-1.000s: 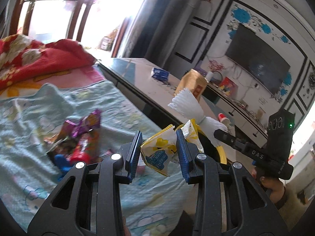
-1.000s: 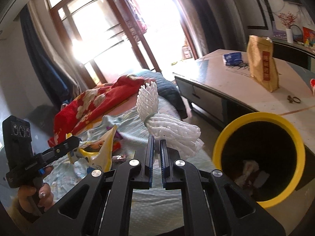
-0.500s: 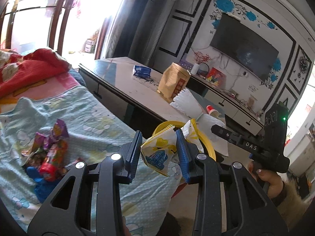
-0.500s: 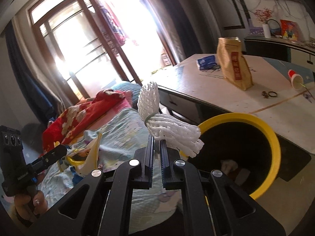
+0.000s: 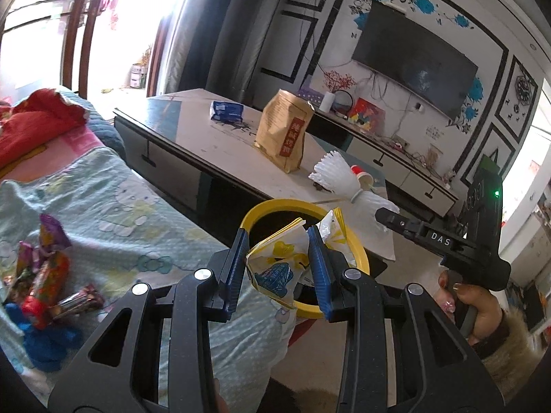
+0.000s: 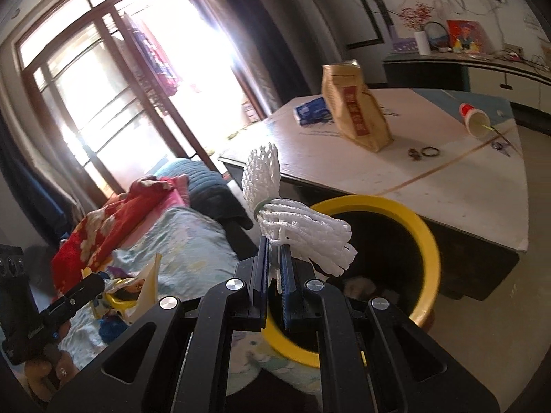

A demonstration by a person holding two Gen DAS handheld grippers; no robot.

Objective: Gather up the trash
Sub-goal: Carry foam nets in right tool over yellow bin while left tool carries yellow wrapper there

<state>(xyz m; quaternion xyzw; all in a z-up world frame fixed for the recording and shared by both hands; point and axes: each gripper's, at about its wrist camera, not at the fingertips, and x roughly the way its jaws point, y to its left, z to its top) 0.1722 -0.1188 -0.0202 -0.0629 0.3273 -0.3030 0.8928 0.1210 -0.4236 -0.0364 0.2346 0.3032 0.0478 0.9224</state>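
My left gripper (image 5: 279,264) is shut on a crumpled yellow and blue snack wrapper (image 5: 277,263), held just in front of the yellow-rimmed trash bin (image 5: 270,206). My right gripper (image 6: 273,270) is shut on a white foam fruit net (image 6: 292,222), which hangs over the near rim of the same bin (image 6: 425,237). In the left wrist view the right gripper (image 5: 385,215) holds that foam net (image 5: 344,182) above the bin's far side. Scraps lie at the bin's bottom. Several candy wrappers (image 5: 44,275) lie on the bedsheet at the left.
A low table (image 5: 206,144) behind the bin carries a brown paper bag (image 5: 284,132), a blue packet (image 5: 225,110) and a tipped paper cup (image 6: 475,118). A red quilt (image 6: 113,220) lies on the bed. A TV (image 5: 413,69) hangs on the far wall.
Both grippers have swung right from the bed toward the bin, which now lies closer under the wrapper and the foam net. Both grips are unchanged.
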